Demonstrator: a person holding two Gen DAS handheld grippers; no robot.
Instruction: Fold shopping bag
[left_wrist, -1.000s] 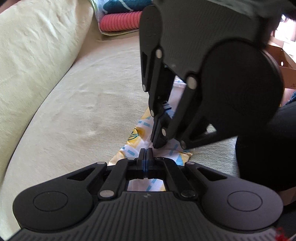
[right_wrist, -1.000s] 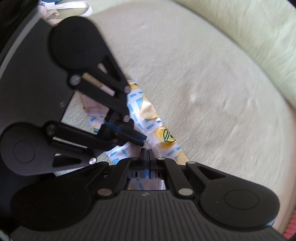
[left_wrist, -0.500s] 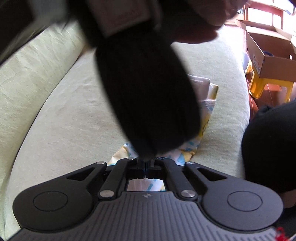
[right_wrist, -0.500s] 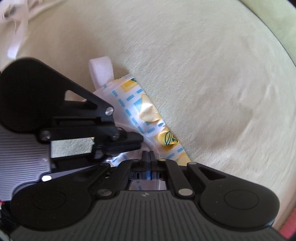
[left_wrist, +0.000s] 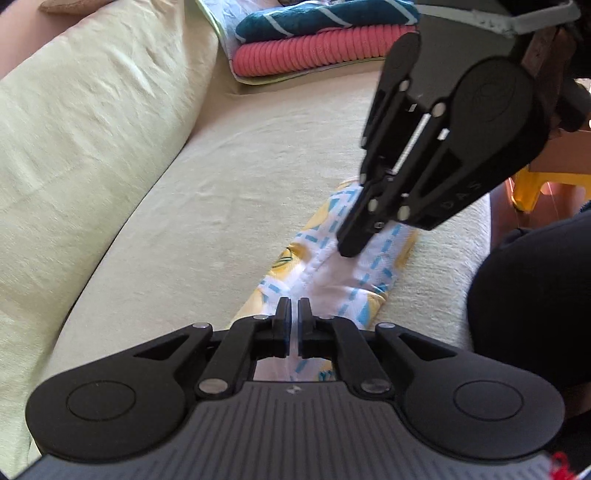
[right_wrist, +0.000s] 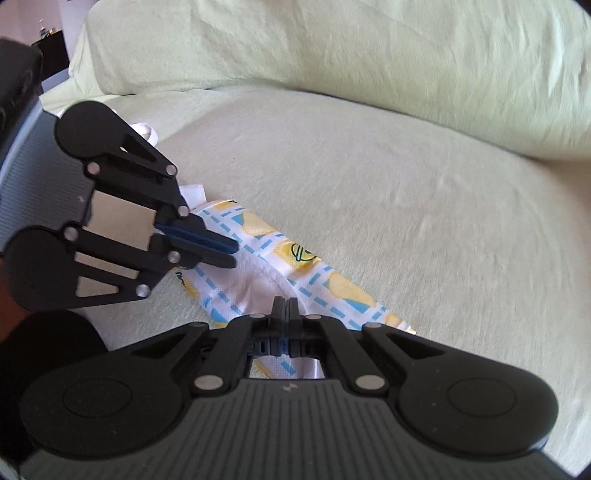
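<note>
Between your two sets of tongs lies the shopping bag (left_wrist: 328, 266), gathered into a narrow, creased strip on the sofa seat (left_wrist: 207, 206). Its fabric is white with dashed blue lines and yellow patches. The strip runs from under your left tongs (left_wrist: 293, 308) away toward your right tongs (left_wrist: 349, 249).

Your left tongs are opening. A narrow gap shows between the fingers (left_wrist: 282, 314), and white bag fabric lies in that gap. The pads no longer press on it.

Your right tongs are fully closed. Seen from the left wrist, their tip comes down onto the white middle band of the bag, beyond your left tongs. Seen from the right wrist, the right tongs (right_wrist: 284, 306) stand over the bag (right_wrist: 314, 273) with fabric directly under and in front of the tips. You cannot tell from either view whether fabric is pinched between the closed pads or only pressed under them.

From the right wrist, your left tongs (right_wrist: 231, 251) enter from the left edge of the view, tips over the bag's near end.

Beyond the bag, the pale green backrest cushion (right_wrist: 332, 48) rises behind the seat. Past your right tongs, at the far end of the seat, sits a stack of folded towels (left_wrist: 317, 40), teal over coral. To the right of your right tongs stands a yellow stool (left_wrist: 543, 184).
</note>
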